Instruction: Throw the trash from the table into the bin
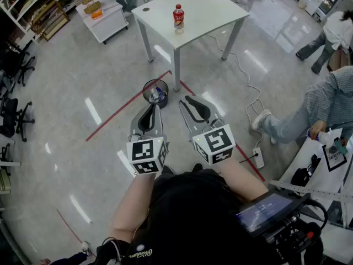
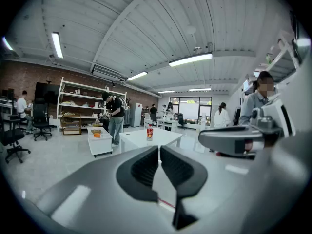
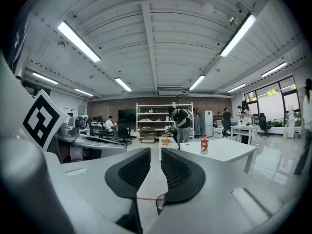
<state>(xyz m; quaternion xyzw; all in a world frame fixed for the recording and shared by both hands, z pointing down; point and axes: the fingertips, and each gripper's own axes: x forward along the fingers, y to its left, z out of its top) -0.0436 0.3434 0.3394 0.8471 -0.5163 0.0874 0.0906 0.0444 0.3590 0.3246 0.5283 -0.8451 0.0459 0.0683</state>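
A red-labelled drink bottle (image 1: 178, 18) stands on the white table (image 1: 204, 10) ahead, far beyond both grippers. A black mesh bin (image 1: 155, 91) with some trash inside sits on the floor by the table's near leg. Just short of the bin, my left gripper (image 1: 156, 107) is shut and holds nothing. To its right, my right gripper (image 1: 187, 99) is also shut and empty. In the left gripper view the left gripper (image 2: 159, 149) points toward the bottle (image 2: 149, 133). In the right gripper view the right gripper (image 3: 156, 153) has the bottle (image 3: 204, 144) to its right.
A red tape line (image 1: 127, 106) crosses the floor past the bin. A low white cabinet (image 1: 102, 15) stands at the back left, office chairs (image 1: 14, 117) at the left. A seated person (image 1: 325, 101), a cable and a power strip (image 1: 257, 158) are on the right.
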